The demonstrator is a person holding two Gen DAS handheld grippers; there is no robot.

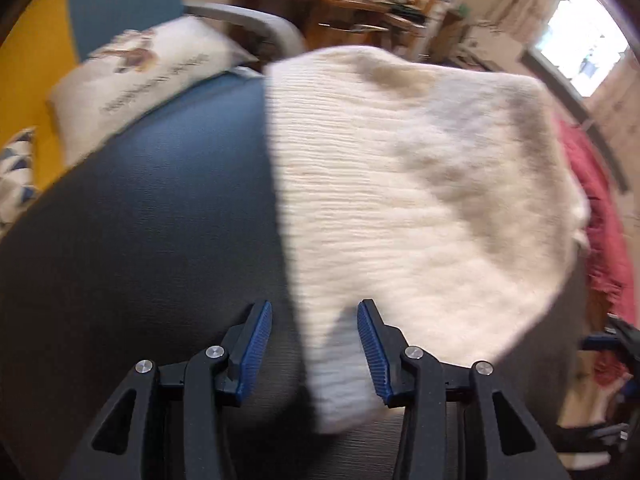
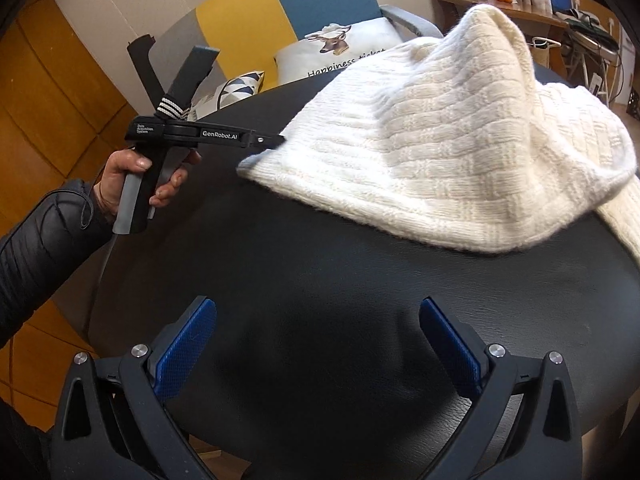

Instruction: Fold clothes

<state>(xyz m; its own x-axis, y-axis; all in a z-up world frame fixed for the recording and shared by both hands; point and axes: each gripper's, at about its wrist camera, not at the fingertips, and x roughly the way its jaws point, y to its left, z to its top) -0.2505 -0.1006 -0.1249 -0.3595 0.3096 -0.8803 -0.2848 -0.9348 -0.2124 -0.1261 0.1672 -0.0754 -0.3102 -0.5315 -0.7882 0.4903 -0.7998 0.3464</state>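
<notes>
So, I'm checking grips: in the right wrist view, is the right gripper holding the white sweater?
No, the right gripper stands open over bare black table, with the white sweater lying farther off.

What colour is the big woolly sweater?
Cream white, with knitted ribs. The sweater shows best in the right wrist view.

1. In the right wrist view, the near part of the dark table (image 2: 320, 280) lies bare, so a gripper could pass between the near edge and the sweater (image 2: 440, 140).
2. The sweater covers the far right of the table, bunched high at its far end.
3. The left gripper (image 2: 276, 142), held by a hand (image 2: 128, 184), blocks the sweater's left corner.
4. In the left wrist view, bare table (image 1: 160, 220) runs left of the sweater (image 1: 400, 180).
5. Pillows (image 1: 144, 80) line the far left edge; a red cloth (image 1: 600, 220) hangs right.
</notes>
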